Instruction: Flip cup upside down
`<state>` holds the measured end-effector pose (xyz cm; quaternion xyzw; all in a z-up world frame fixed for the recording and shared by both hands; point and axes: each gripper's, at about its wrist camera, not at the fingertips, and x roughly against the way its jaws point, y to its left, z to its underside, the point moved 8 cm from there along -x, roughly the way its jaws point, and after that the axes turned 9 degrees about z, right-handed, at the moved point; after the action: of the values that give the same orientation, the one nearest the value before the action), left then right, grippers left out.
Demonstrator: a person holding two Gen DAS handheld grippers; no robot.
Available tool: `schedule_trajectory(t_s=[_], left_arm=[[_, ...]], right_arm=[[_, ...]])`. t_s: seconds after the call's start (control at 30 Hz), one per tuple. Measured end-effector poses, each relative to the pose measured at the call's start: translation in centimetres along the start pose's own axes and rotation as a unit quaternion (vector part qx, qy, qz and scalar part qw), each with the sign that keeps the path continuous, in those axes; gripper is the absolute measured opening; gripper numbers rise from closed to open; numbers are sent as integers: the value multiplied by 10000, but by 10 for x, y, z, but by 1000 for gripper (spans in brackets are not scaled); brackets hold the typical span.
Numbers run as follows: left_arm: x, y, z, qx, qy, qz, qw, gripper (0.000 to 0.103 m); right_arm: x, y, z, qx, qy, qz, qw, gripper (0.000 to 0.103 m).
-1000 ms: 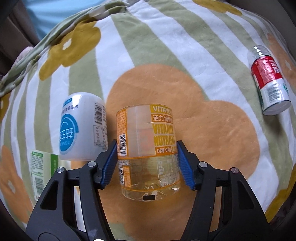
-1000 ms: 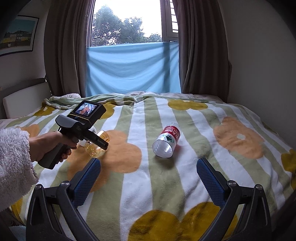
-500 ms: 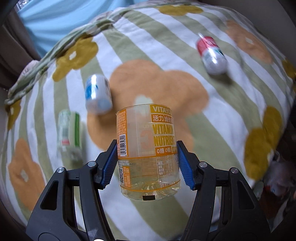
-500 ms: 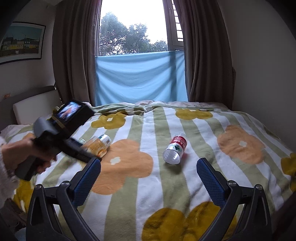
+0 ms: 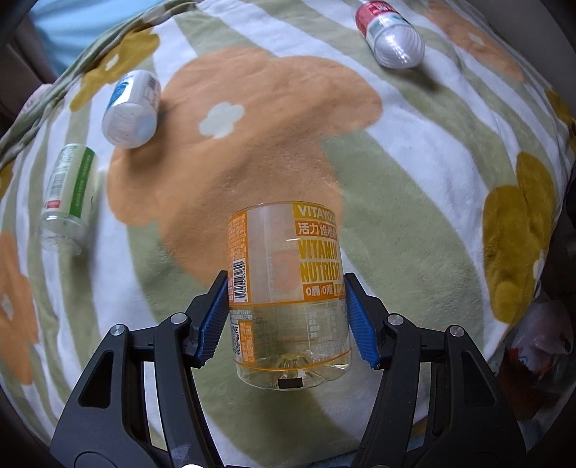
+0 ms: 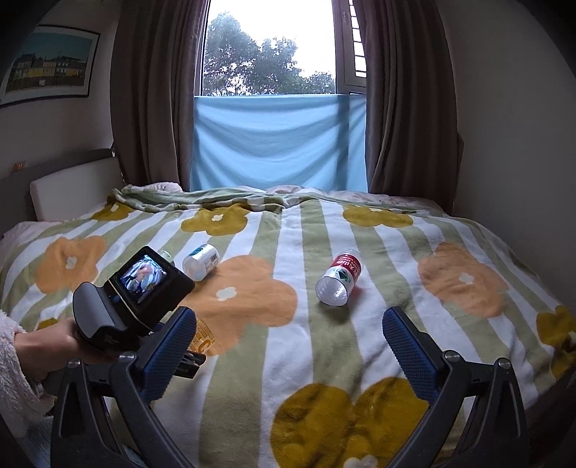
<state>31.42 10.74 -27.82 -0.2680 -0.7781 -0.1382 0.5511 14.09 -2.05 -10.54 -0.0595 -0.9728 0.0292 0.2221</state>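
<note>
My left gripper (image 5: 286, 309) is shut on a clear cup with an orange "Vitamin Nutrient" label (image 5: 288, 273). It holds the cup in the air above the flowered blanket (image 5: 414, 172), closed bottom toward the camera. In the right wrist view the left gripper's handle and screen (image 6: 144, 284) show at the left, with a bit of the orange cup (image 6: 205, 340) below. My right gripper (image 6: 288, 342) is open and empty, low over the near part of the bed.
Three more cups lie on their sides: a red-labelled one (image 5: 388, 34) (image 6: 340, 277), a blue-and-white one (image 5: 131, 108) (image 6: 201, 261), a green-labelled one (image 5: 68, 198). The bed's edge (image 5: 561, 252) drops off at the right. Curtains and a window (image 6: 280, 136) stand behind.
My left gripper has lifted the orange cup off the blanket and pulled it back toward the near side of the bed. The right gripper has stayed open.
</note>
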Motion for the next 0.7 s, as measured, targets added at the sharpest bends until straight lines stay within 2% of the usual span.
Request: schedule_trajectory(t_s=[0.1,0.17,0.23,0.3,0.43,0.57,0.7], left_arm=[[-1,-1,0,-10,-17,-71,10000,59],[-2,2,-2,19,-22,-162,9999,67],[0,4,-3,33,-92,-220,9997,92],[6,4,-4,75,-244,-133,9996,102],[21,5,-4,230,-434,30,9988,103],[59,9,4,330,-920,-97,9952,103],[98,19,23,705,-1373,-348,9874,103]], right_arm=[[-4,1,2,38,78,12,10000,103],[-6,4,3,42,124,-23,9999,103],[-7,7,4,77,152,-51,9998,103],[-8,10,4,151,168,-71,9997,103],[-11,16,4,292,207,-137,9993,103],[-17,27,3,589,270,-369,9972,103],[-28,46,5,935,443,-981,9898,103]])
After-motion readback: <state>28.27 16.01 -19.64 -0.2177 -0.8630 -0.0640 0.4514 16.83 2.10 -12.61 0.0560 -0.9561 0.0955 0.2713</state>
